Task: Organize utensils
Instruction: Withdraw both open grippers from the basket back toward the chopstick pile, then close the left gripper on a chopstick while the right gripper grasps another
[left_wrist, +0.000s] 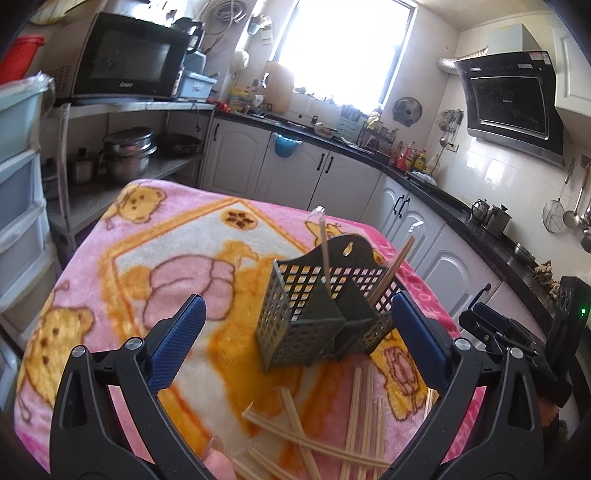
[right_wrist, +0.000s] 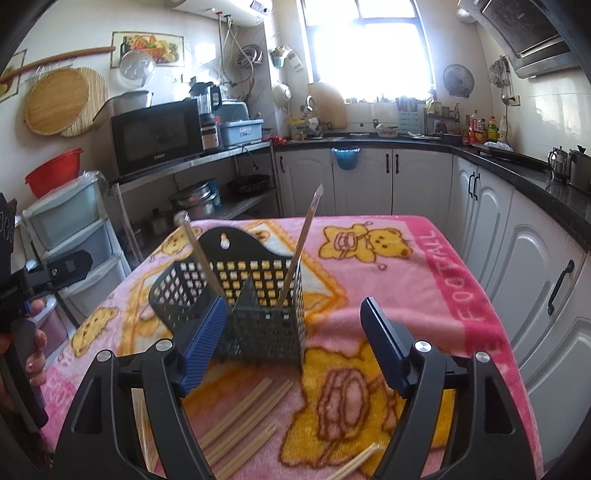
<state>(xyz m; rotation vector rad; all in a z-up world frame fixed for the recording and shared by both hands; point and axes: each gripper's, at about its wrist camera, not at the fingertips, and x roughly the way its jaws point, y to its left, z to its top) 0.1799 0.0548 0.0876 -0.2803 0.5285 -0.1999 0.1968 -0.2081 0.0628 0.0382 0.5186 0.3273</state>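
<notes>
With both tools gaping and empty, left tool (left_wrist: 295, 339) and right tool (right_wrist: 295, 343), you are nearing the loose chopsticks (left_wrist: 325, 435) just before the holder (left_wrist: 325, 314); be pinching one mid-shaft.

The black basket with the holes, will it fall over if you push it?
Probably quite easily. The black basket is thin plastic full of holes, so it is likely light. It stands on a soft fleecy blanket, which may let it wobble. The wrapped chopsticks leaning out of it could add a little top weight.
</notes>
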